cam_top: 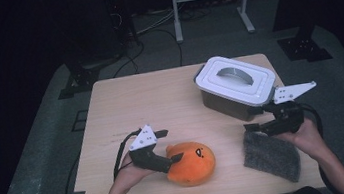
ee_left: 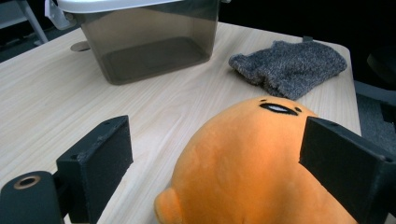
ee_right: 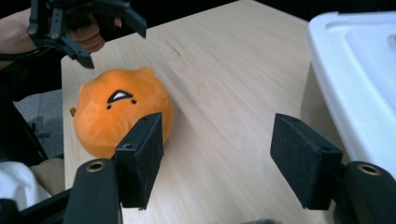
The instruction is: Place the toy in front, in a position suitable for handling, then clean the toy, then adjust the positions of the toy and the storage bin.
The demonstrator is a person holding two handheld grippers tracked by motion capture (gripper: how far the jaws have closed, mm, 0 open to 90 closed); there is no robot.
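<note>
One orange plush toy lies at the near table edge. The left gripper, jaws apart, straddles it. One grey cloth lies under the right gripper, jaws apart, empty. One lidded storage box stands behind.

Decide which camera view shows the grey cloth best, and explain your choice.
The high view: the grey cloth shows whole there, lying flat near the table's front right corner beside the right gripper. The left gripper view shows it closer but from a low angle, beyond the orange plush toy. The right gripper view catches a sliver at its bottom edge.
</note>
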